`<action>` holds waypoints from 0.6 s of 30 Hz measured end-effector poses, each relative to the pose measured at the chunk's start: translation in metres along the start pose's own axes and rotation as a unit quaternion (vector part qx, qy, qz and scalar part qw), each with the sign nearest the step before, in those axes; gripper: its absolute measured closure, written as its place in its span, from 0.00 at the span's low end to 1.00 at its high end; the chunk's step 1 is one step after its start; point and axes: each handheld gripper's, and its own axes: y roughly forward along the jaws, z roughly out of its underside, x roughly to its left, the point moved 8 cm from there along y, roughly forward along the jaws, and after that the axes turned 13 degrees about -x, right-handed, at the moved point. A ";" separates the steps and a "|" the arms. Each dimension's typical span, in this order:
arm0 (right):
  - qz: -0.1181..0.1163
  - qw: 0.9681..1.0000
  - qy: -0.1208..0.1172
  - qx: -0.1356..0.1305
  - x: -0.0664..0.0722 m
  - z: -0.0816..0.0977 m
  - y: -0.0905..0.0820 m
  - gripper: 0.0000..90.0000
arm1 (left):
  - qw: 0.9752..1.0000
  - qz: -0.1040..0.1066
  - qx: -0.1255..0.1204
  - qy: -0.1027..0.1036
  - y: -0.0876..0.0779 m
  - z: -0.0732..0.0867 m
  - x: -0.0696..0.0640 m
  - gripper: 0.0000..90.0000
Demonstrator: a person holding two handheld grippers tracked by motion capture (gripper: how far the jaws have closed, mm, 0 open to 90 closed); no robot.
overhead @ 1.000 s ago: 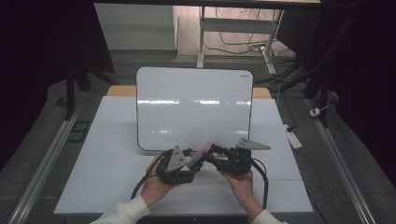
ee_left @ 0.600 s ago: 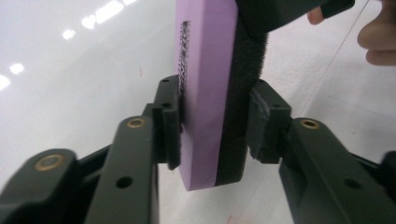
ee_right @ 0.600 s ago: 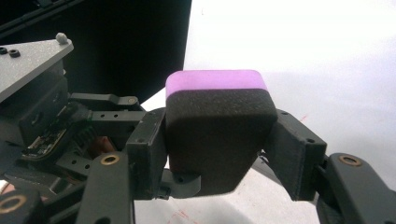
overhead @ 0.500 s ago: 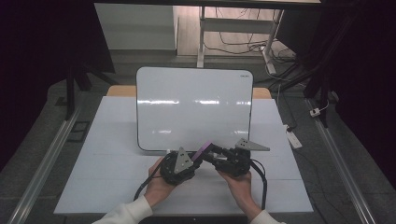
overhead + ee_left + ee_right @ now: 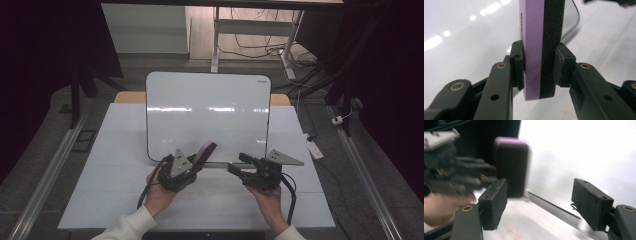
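Observation:
A purple eraser (image 5: 204,151) with a black felt face sticks up from my left gripper (image 5: 196,162), over the near edge of the whiteboard (image 5: 207,110). In the left gripper view the pads (image 5: 518,67) press both sides of the eraser (image 5: 534,37), so my left gripper (image 5: 539,67) is shut on it. My right gripper (image 5: 238,163) sits a short way to the right. Its jaws have just been opening, and my right gripper (image 5: 539,202) stands open with nothing between its pads. From there the eraser (image 5: 511,167) shows farther off, beside the whiteboard (image 5: 579,152).
The whiteboard lies flat on a white table (image 5: 115,150), reaching its far edge. Both hands rest near the table's front edge. A white power strip (image 5: 314,148) lies on the floor to the right, and cables trail from each gripper.
The two grippers were together on the eraser. Now the right one has let go and opened, and the left has drawn away to the left with the eraser.

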 end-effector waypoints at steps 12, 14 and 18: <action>0.061 0.998 -0.010 0.014 -0.045 0.003 -0.054 0.31 | 0.995 -0.087 -0.036 -0.043 -0.034 -0.034 0.078 0.72; 0.068 0.998 -0.012 0.013 -0.050 0.003 -0.062 0.31 | 0.993 -0.102 -0.036 -0.048 -0.038 -0.041 0.093 0.72; 0.081 0.996 -0.027 0.016 -0.060 0.002 -0.076 0.31 | 0.990 -0.125 -0.034 -0.060 -0.042 -0.054 0.120 0.72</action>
